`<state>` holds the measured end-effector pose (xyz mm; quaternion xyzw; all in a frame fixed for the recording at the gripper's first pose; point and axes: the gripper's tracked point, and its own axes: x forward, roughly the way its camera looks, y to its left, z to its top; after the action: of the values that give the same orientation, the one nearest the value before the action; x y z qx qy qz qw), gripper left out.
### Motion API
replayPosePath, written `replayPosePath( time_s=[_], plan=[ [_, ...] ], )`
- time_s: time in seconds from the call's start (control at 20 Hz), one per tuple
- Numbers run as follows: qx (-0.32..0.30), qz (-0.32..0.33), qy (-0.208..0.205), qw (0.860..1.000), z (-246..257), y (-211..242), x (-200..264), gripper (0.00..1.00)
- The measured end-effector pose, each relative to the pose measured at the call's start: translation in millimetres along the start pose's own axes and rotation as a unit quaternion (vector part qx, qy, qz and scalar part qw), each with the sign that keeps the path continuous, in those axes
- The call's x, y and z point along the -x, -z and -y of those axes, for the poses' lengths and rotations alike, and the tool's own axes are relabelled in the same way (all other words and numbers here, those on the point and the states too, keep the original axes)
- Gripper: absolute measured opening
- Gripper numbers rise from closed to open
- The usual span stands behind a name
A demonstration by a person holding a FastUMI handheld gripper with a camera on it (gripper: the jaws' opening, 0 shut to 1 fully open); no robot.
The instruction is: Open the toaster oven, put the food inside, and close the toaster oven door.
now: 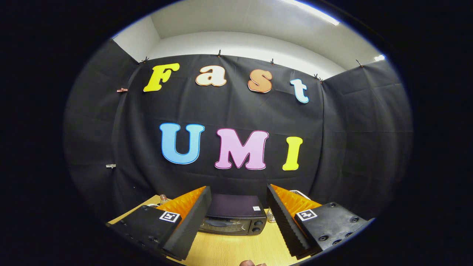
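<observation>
A dark toaster oven (pixel 235 216) stands on the wooden table (pixel 229 249), well beyond my fingers and framed between them. Its glass door looks closed, with two knobs (pixel 257 228) at its right end. My gripper (pixel 238 221) is held high above the table, its fingers wide apart with nothing between them. A small brownish thing (pixel 252 263), possibly the food, peeks in at the near table edge below the fingers; too little of it shows to tell.
A small bottle (pixel 163 198) stands behind the left finger at the table's back left. Something white (pixel 300 193) and a wire-like object (pixel 270 215) sit to the right of the oven. Black cloth walls close the booth behind and at both sides.
</observation>
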<state>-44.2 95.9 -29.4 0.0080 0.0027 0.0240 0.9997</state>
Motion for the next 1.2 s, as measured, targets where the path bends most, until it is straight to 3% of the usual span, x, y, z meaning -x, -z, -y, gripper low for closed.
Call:
replayPosePath(
  time_s=[1.2],
  plan=[
    [-0.005,-0.004,-0.006,1.000,-5.5,0.0,-0.9,0.98]
  ],
)
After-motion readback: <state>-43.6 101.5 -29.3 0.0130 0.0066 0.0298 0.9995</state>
